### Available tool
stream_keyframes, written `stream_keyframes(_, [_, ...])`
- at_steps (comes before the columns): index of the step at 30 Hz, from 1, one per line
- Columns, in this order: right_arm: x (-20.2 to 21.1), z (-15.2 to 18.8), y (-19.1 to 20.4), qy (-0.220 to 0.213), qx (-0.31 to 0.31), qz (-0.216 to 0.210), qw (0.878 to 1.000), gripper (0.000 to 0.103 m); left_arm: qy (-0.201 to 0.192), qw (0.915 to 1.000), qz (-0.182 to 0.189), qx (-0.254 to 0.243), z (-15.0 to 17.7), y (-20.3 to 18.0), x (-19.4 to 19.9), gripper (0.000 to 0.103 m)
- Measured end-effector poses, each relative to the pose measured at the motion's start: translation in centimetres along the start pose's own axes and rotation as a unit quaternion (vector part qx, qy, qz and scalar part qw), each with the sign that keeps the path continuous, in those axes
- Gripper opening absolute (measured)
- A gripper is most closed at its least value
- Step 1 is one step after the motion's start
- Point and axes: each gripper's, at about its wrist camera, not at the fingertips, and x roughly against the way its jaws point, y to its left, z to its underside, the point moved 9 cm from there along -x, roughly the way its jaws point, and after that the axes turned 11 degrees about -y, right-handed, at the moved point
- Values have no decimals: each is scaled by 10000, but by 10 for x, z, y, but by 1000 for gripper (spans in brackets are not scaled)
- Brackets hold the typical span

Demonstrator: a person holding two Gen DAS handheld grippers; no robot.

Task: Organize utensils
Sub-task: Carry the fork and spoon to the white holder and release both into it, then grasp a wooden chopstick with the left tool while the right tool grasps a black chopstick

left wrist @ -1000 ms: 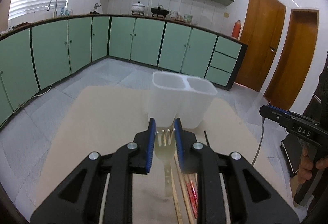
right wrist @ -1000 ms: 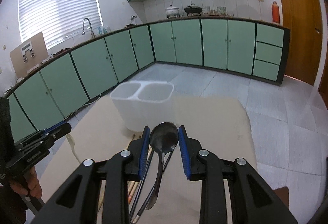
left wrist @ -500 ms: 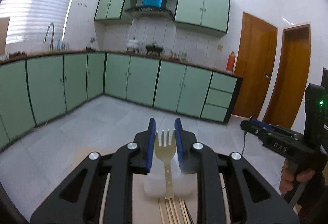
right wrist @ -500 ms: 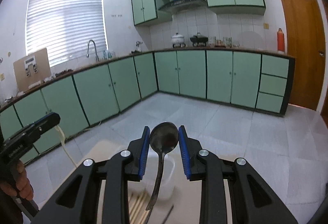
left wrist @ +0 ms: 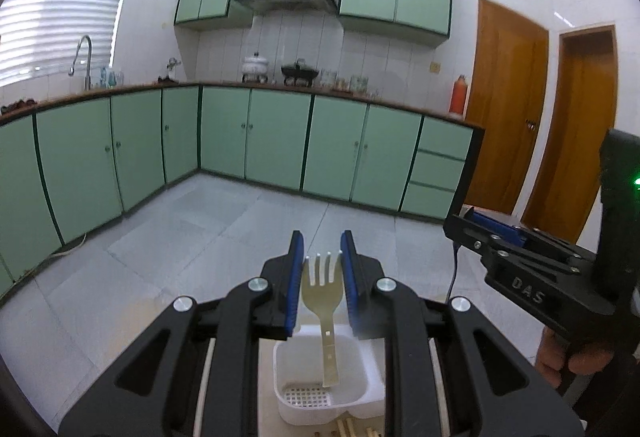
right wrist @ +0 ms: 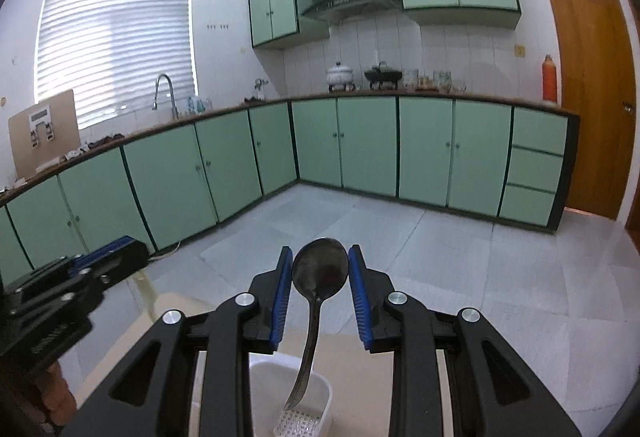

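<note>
The pale gold metal fork (left wrist: 322, 279) and dark steel spoon (right wrist: 319, 273) are clamped head-up in narrow jaws, handles hung over the white plastic two-compartment caddy (left wrist: 320, 403) at lower centre, for dropping in.

A beige surface (right wrist: 352, 369) sits low in both views, mostly hidden. On it stands a white holder (left wrist: 290, 403), its open compartment showing a perforated bottom. Just in front of the holder in the left view, pale chopstick tips (left wrist: 345, 429) lie on the surface at the frame's lower edge. Beyond the surface's far edge, grey floor tiles (right wrist: 460, 257) stretch away.
</note>
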Motion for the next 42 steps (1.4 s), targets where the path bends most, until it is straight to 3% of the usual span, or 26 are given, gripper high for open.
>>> stream_keyframes(9, [-2, 53, 5, 509, -189, -300, 9981, 29, 470, 9989, -16, -82, 48, 19, -12, 19])
stream_keyframes(13, [6, 56, -3, 527, -371, -264, 9976, 30, 524, 9986, -59, -38, 55, 25, -4, 30])
stream_keyframes(15, [12, 56, -6, 508, -401, -184, 9977, 39, 503, 9987, -89, -20, 53, 27, 2, 37])
stream_keyframes(19, [30, 53, -14, 435, -449, -22, 9980, 43, 431, 9990, -145, -31, 48, 26, 22, 46])
stream_keyframes(24, [69, 61, -19, 369, -474, 248, 9979, 64, 373, 9991, -193, -84, 50, 22, 57, 63])
stream_keyframes(27, [94, 76, -18, 411, -471, 392, 9973, 76, 504, 9986, -167, -63, 69, 19, 87, 70])
stream_keyframes(32, [136, 118, -11, 679, -506, 576, 9947, 87, 888, 9958, -207, 32, 109, 19, 126, 82])
stream_keyframes(37, [169, 152, -2, 931, -519, 726, 9917, 88, 1288, 9910, -365, 85, 149, 27, 160, 83])
stream_keyframes(42, [198, 178, 6, 1042, -569, 833, 9894, 83, 1407, 9890, -457, -8, 173, 30, 182, 83])
